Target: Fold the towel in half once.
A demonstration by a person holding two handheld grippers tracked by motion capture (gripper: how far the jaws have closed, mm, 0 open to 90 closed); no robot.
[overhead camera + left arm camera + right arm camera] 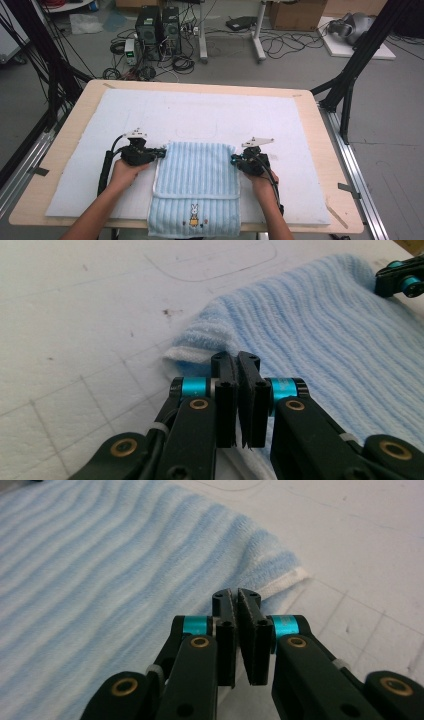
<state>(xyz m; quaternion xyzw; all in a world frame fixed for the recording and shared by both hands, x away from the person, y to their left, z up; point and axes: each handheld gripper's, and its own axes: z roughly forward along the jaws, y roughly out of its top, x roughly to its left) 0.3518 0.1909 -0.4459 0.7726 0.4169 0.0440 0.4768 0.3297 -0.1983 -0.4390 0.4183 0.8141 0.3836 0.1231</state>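
Note:
A light blue ribbed towel point(197, 175) lies folded on the white mat point(210, 112), its near end with a small rabbit picture point(193, 214) hanging over the table's front edge. My left gripper point(161, 152) is at the towel's far left corner. In the left gripper view its jaws point(236, 357) are pressed together on the white-hemmed edge of the towel point(325, 340). My right gripper point(234, 160) is at the far right corner. Its jaws point(236, 594) are likewise closed at the hem of the towel point(100, 580). A hand holds each gripper from the near side.
The mat covers most of a wooden table point(327, 165). Black frame posts point(350, 80) stand at the table's right and left. Behind the table, computer towers point(159, 27), cables and a cardboard box point(297, 14) sit on the floor.

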